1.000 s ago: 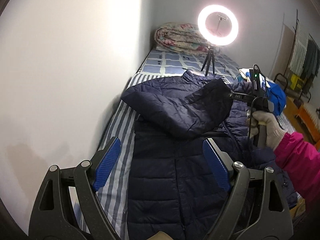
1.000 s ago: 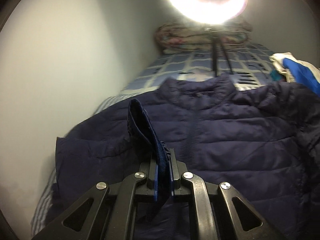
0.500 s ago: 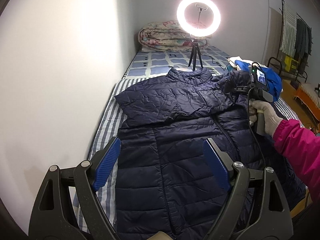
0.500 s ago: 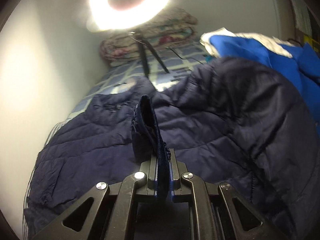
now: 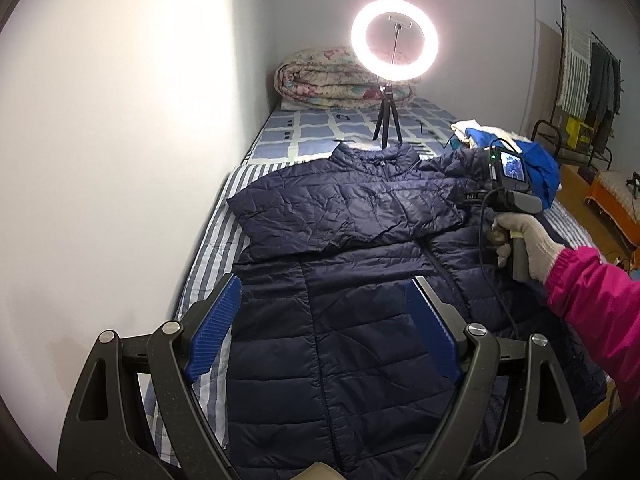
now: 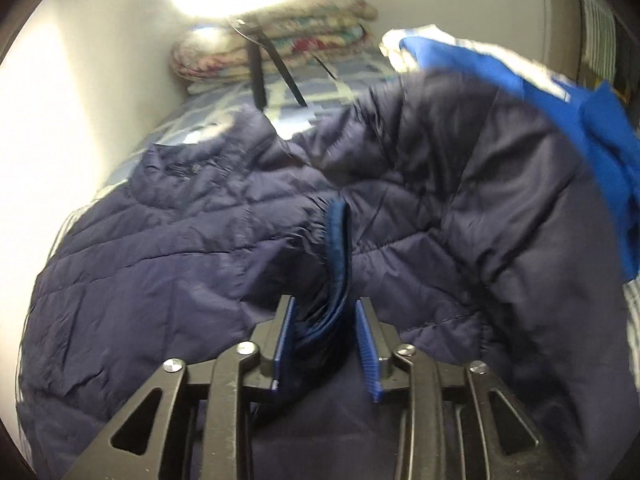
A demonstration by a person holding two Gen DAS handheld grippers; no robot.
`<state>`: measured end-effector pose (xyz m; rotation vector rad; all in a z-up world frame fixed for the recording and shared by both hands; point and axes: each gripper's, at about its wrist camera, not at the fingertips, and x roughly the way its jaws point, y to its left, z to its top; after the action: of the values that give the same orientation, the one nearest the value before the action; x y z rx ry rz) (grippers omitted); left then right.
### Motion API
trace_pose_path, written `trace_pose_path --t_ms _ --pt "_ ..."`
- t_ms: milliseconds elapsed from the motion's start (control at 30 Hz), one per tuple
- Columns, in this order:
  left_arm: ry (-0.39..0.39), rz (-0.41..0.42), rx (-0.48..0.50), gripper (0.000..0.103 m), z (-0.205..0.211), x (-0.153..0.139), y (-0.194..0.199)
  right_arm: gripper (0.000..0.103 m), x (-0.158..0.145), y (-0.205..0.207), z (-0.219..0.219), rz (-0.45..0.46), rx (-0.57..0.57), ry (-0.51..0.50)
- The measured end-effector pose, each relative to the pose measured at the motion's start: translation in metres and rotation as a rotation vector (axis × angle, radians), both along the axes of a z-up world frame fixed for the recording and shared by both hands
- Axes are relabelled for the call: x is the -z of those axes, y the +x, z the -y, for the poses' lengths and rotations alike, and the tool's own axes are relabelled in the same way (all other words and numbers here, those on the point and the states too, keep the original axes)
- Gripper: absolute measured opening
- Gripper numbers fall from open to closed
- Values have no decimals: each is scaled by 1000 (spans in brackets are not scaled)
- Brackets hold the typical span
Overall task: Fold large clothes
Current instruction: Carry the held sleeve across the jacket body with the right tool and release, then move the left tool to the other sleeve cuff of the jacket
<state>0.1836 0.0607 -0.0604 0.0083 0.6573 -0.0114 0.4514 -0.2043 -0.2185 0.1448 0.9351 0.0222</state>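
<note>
Right tongs parted around jacket cuff.

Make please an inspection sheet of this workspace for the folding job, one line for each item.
Surface: bed with blue-and-white striped sheet, the jacket lies on it.
Job's things: navy quilted puffer jacket, front up, one sleeve folded across the chest; its cuff sits between the right pads.
Clutter: heap of blue and white clothes; rolled floral quilt; lit ring lamp on a black tripod.
Grippers: left gripper open, above the jacket; right gripper open, pads apart around the cuff.
Cables: black cable hangs from the right gripper over the jacket.
Surroundings: white wall; rack of hanging clothes.
</note>
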Motion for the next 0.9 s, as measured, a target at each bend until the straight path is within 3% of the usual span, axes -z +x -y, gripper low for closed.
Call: trace_pose_path --t_ms 133,300,433,533,667,900 --pt "-13 24 21 87 6 -7 -5 45 -41 -34 0 69 -36 -6" --pt "-64 66 118 87 23 -12 -16 51 -101 -87 5 146 -79 -21" --pt "-37 84 169 87 46 -18 -24 65 -150 -138 7 210 -101 -71" --pt "-60 83 222 87 63 -24 -29 73 -182 -182 13 251 -102 -83" --pt "-79 79 287 87 84 -29 -33 82 -207 -250 21 285 -100 -143" --pt "-105 61 425 87 131 -34 -42 84 -211 -341 34 272 -106 -225"
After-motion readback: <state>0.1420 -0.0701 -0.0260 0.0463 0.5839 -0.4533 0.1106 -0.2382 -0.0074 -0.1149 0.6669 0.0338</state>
